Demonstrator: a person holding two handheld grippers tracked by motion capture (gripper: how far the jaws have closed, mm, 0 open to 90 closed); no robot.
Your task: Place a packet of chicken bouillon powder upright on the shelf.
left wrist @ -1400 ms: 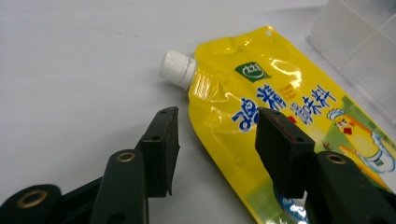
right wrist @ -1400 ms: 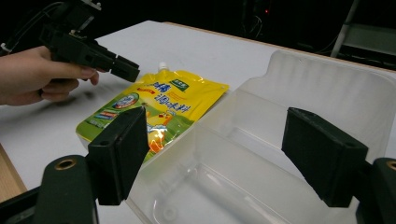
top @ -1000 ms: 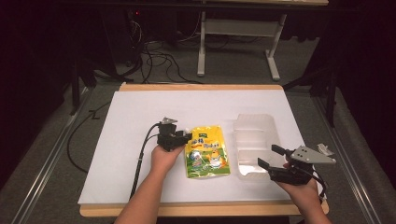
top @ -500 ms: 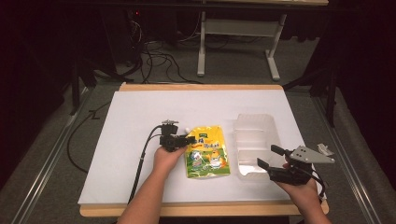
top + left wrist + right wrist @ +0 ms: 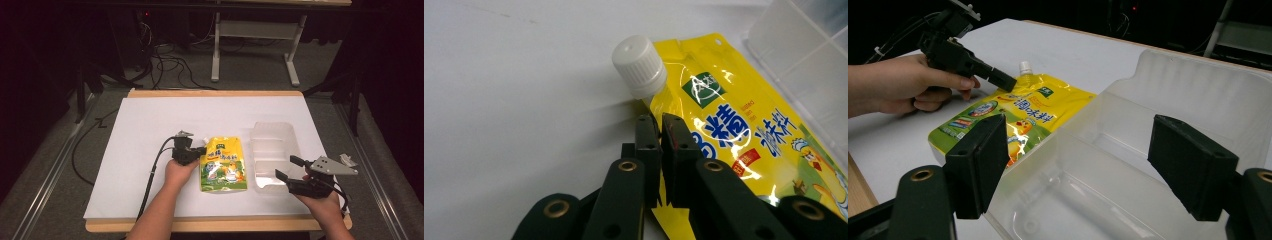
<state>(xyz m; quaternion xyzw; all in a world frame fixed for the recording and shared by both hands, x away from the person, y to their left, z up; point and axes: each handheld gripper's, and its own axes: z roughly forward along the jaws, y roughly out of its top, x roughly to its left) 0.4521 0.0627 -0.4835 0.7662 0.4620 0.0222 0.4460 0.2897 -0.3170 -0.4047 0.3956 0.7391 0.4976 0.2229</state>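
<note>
High view shows the yellow pouch (image 5: 223, 165) lying flat on the white surface (image 5: 150, 125), just left of the clear bin (image 5: 274, 145), so I'd guess it's headed in there; the left gripper (image 5: 199, 150) has just been closing and its fingers (image 5: 647, 142) now pinch the pouch's edge below the white cap (image 5: 639, 66); the right gripper (image 5: 286, 168) hangs at the bin's near rim, fingers (image 5: 979, 162) spread wide, holding nothing, probably ready to steady the bin.
</note>
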